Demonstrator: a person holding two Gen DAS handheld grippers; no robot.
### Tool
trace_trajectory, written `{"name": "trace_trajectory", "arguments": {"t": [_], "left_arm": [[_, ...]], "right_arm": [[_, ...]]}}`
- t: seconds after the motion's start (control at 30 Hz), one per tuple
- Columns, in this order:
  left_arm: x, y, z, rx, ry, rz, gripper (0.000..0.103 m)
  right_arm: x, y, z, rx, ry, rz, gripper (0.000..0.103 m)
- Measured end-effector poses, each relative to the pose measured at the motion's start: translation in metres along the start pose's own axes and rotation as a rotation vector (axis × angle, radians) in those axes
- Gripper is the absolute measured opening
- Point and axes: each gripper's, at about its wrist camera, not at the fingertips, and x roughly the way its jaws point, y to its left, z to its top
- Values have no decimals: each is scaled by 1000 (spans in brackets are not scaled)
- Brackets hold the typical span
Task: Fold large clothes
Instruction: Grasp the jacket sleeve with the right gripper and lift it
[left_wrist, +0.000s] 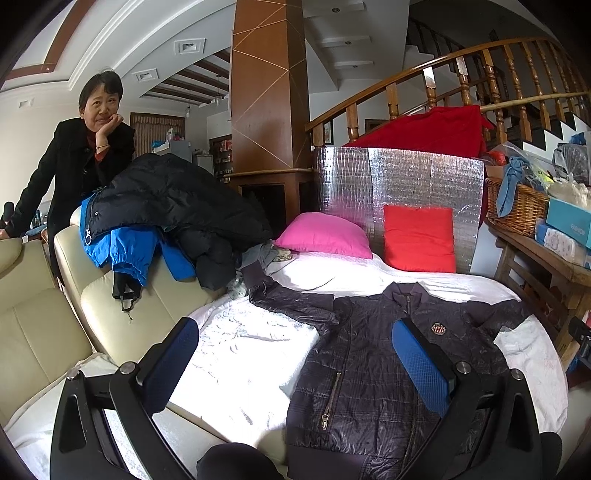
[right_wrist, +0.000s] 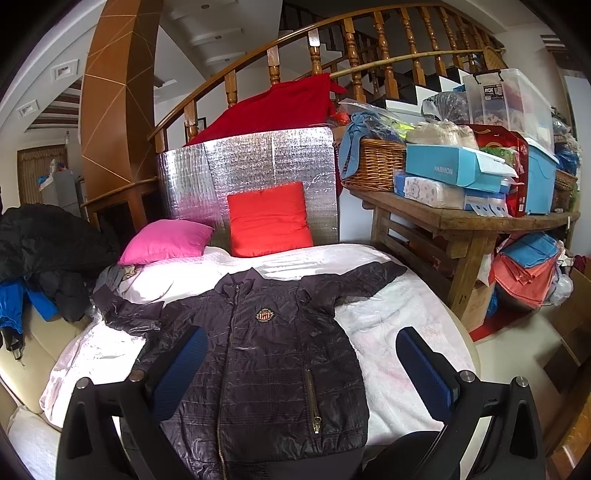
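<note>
White bedding (right_wrist: 388, 321) covered the bed. Both grippers hung above it with fingers wide apart, holding nothing. Under the left gripper (left_wrist: 295, 362) and the right gripper (right_wrist: 303, 369) lay the dark jacket (right_wrist: 266, 362), flat, zipped, sleeves spread out, collar toward the red pillow (right_wrist: 269, 219).

The quilted jacket (right_wrist: 266, 354) was a dark purplish grey with a faint check, brass zips and a red-and-white striped crest badge (right_wrist: 263, 315). It lay on a white bedspread (right_wrist: 391, 332). Behind it were a pink pillow (right_wrist: 166, 242), a red cushion (right_wrist: 269, 219) and a silver foil panel (right_wrist: 243, 166). Both grippers' pads (left_wrist: 421, 365) were blue on black frames. The basket (right_wrist: 373, 166) was brown wicker.
</note>
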Motion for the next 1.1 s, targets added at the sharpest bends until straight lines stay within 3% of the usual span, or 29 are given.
{"name": "trace_trajectory", "arguments": {"t": [0.17,0.33,0.47,0.63,0.8,0.9,0.97,1.03,1.1], "left_arm": [[30,-8,0,-4,49,-56,103],[124,-35,-18,1,210,-98,103],[221,-64,-52,0,369,-104,103],[315,-98,-86,-21,484,-109,103],[366,-124,-86,-63,471,-73,103],[381,-137,-92,-30,429,-52,103],[395,-143,-104,-14,485,-33,103],[406,-143,-109,-43,541,-76,103],[408,-147,-105,-17,515,-59,103]], "right_arm": [[21,-24,3,26,9,48,103],[69,-90,8,151,42,108,103],[134,-158,0,287,120,174,103],[219,-226,-15,523,166,247,103],[316,-254,-11,660,191,308,102],[384,-268,-6,709,241,287,82],[428,-279,-7,753,290,274,65],[467,-292,-7,782,322,232,63],[499,-306,-9,807,326,191,63]]}}
